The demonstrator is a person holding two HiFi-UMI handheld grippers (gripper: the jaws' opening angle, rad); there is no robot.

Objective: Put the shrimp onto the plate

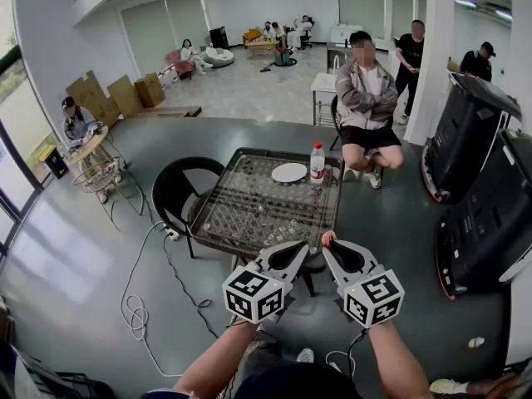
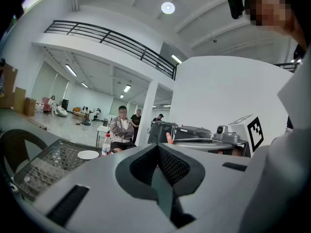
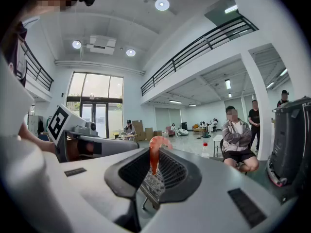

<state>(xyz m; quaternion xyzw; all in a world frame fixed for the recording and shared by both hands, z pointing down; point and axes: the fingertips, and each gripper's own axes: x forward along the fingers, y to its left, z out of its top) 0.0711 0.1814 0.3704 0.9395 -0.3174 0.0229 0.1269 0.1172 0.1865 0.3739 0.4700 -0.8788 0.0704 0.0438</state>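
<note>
Right claw (image 1: pixel 326 243) clenched on shrimp (image 3: pixel 154 150) — carry step. Left claw (image 2: pixel 158 148) clenched, empty. Next: reach to plate (image 1: pixel 289 172) well ahead of the claw, lower, release.

Your head camera looks steeply down, well back from the surface (image 1: pixel 249 214). Cameras on left gripper (image 1: pixel 304 245) and right gripper (image 1: pixel 328 243) face level across the room. All three share surface and seated person (image 1: pixel 366 98).

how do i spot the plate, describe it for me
Find the dark-rimmed table in the middle of the floor. At its far edge lies the plate, a small white disc, flat and empty, beside the upright red-capped bottle.
</note>
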